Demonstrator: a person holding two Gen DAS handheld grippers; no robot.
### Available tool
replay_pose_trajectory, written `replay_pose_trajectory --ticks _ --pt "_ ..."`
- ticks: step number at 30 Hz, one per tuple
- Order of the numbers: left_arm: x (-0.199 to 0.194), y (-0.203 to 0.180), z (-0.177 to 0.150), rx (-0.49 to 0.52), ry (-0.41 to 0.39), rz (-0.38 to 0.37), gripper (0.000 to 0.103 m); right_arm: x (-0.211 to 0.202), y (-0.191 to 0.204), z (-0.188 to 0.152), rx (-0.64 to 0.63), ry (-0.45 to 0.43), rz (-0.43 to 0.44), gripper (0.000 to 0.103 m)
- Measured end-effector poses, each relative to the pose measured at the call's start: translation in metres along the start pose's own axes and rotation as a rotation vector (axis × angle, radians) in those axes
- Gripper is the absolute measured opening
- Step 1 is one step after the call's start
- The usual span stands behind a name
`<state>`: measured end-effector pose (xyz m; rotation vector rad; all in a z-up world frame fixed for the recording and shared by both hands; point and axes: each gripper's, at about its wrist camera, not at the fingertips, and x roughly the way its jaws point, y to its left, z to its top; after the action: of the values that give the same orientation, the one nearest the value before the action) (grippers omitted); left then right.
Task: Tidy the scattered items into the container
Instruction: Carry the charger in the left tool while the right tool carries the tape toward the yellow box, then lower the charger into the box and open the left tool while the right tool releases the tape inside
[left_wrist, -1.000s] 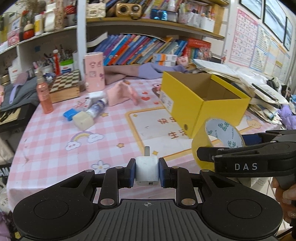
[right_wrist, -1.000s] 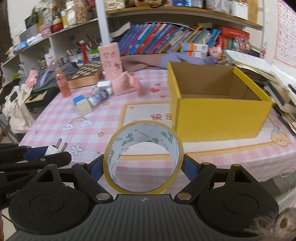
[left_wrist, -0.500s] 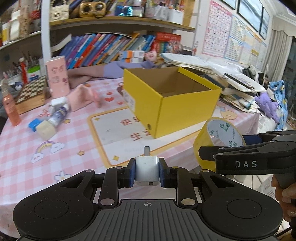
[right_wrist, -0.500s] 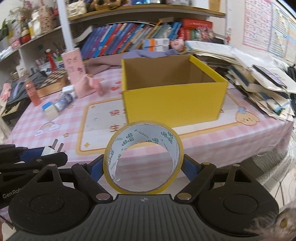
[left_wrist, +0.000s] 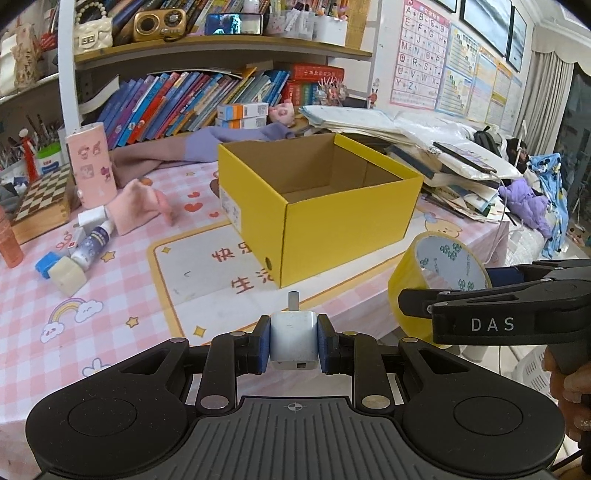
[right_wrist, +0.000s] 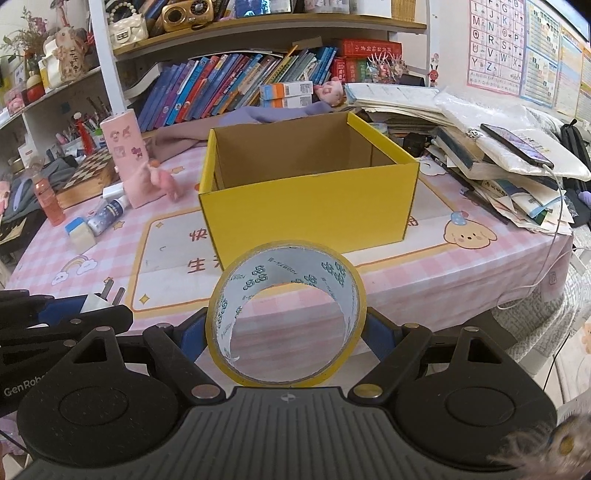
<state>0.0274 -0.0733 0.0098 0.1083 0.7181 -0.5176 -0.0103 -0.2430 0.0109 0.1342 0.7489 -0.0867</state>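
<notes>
The yellow box (right_wrist: 310, 206) sits open-topped at frame centre, ready to take things; my right gripper (right_wrist: 286, 330) clamps the tape roll (right_wrist: 286, 314) across its width, below the box; my left gripper (left_wrist: 293, 345) pinches the white charger plug (left_wrist: 294, 345), prongs forward, below the box's near corner.

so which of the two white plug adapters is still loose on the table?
The white adapter lying by the pink pouch at the table's far left. The other white adapter is clamped in the left tongs, prong pointing forward.
</notes>
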Motion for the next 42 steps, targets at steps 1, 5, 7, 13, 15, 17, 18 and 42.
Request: replay_pose_trajectory --ticks 1,5,7,13,15,17,18,42 --pt "0.001 -0.002 0.001 0.004 0.000 -0.002 0.024 0.000 -0.003 0.000 0.004 0.000 -0.003 0.084" --pt "0.006 -0.010 0.004 0.012 0.003 -0.010 0.024 0.002 -0.012 0.001 0.012 0.006 -0.012 0.084" --pt "0.009 -0.014 0.006 0.015 0.007 -0.016 0.024 0.002 -0.016 0.000 0.014 0.012 -0.015 0.084" --pt "0.016 -0.024 0.008 0.030 0.019 -0.036 0.024 0.004 -0.028 -0.002 0.030 0.028 -0.034 0.084" --pt "0.019 -0.027 0.009 0.037 0.022 -0.043 0.024 0.004 -0.031 -0.003 0.035 0.030 -0.039 0.084" --pt "0.021 -0.030 0.010 0.045 0.025 -0.050 0.024 0.003 -0.034 -0.004 0.042 0.030 -0.045 0.084" --pt "0.022 -0.031 0.010 0.048 0.026 -0.053 0.024 0.003 -0.036 -0.004 0.045 0.030 -0.047 0.084" --pt "0.020 -0.037 0.078 0.086 -0.151 -0.055 0.024 0.014 -0.058 0.067 0.046 -0.117 -0.014 0.084"
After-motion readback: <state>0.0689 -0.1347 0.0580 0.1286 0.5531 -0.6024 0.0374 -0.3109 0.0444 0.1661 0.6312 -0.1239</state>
